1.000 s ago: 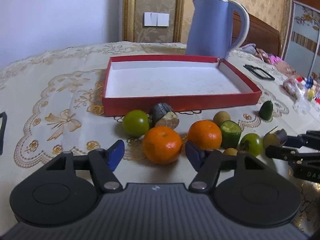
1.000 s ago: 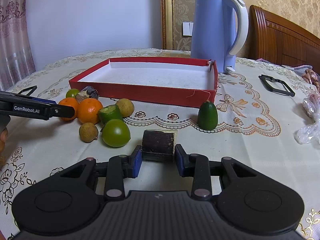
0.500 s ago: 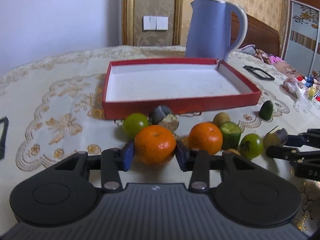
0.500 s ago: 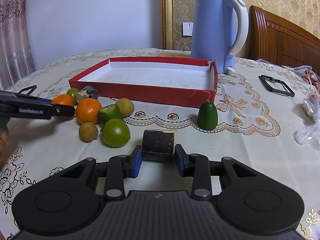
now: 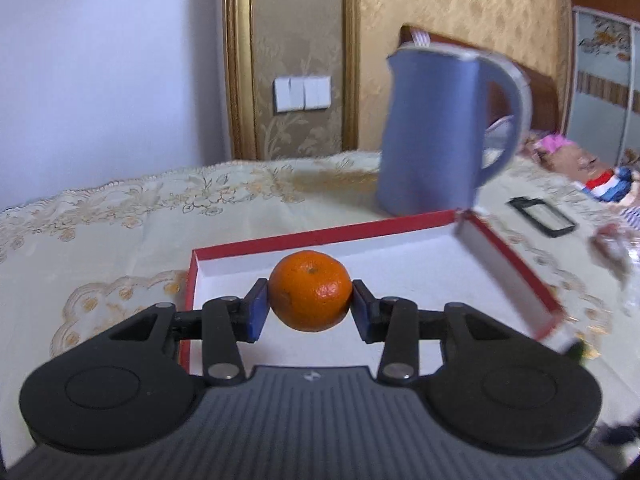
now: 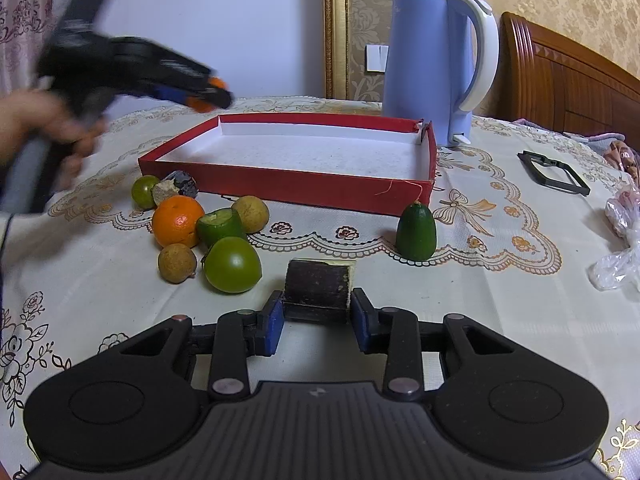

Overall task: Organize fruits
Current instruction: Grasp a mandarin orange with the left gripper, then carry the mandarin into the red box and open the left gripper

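My left gripper (image 5: 310, 312) clamps a tangerine (image 5: 310, 291) above the red tray (image 5: 512, 264) — right gripper's (image 6: 316, 322) jaws grip a dark block (image 6: 318, 286) on the table (image 6: 500, 288).

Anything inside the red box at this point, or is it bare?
The red box shows only its white floor; no fruit lies in it. The left gripper holds a mandarin above it. The box's near strip is hidden behind its front wall.

- the left gripper (image 5: 310, 312) has closed its blue pads on the tangerine (image 5: 310, 291)
- it has lifted that fruit off the tablecloth; it now hangs over the red tray (image 5: 504, 258)
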The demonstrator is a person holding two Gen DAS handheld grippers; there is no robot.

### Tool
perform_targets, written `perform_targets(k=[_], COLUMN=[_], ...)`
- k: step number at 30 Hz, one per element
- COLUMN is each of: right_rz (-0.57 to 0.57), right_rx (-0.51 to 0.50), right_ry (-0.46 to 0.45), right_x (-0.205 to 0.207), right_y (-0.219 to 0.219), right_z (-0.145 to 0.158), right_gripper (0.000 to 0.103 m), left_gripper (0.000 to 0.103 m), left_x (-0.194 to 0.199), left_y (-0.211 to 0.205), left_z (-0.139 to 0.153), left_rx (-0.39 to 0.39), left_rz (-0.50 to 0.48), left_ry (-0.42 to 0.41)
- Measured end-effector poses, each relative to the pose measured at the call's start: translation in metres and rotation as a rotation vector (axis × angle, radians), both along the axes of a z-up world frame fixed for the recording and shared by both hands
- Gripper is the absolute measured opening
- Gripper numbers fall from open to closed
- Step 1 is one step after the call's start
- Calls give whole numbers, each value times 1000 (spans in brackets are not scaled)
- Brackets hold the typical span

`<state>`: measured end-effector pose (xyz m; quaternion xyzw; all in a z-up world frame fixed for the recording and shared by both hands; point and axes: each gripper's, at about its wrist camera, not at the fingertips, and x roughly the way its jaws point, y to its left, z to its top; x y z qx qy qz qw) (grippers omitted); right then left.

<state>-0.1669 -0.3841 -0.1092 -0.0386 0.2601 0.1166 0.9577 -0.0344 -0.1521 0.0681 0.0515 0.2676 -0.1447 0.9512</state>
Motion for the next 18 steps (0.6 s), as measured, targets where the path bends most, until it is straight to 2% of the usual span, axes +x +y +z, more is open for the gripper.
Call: perform_targets(k=[3,6,13,18], right_rz=[0,1,8,11], right_rx=[1,4,23,27], right_ry=[0,0,3,4], right_x=[0,0,1,1], right_y=[0,-1,-3,-4], right_z=[0,0,0,0], right_gripper=[35,35,35,35], left_gripper=[39,39,39,40], left_x=[38,68,91,94], left_y=[-2,-2,1,-2], left_z=[-10,-23,-45,-45], left_rx=[2,42,130,147], left_rz=[38,84,130,134], left_ry=[71,124,149,146])
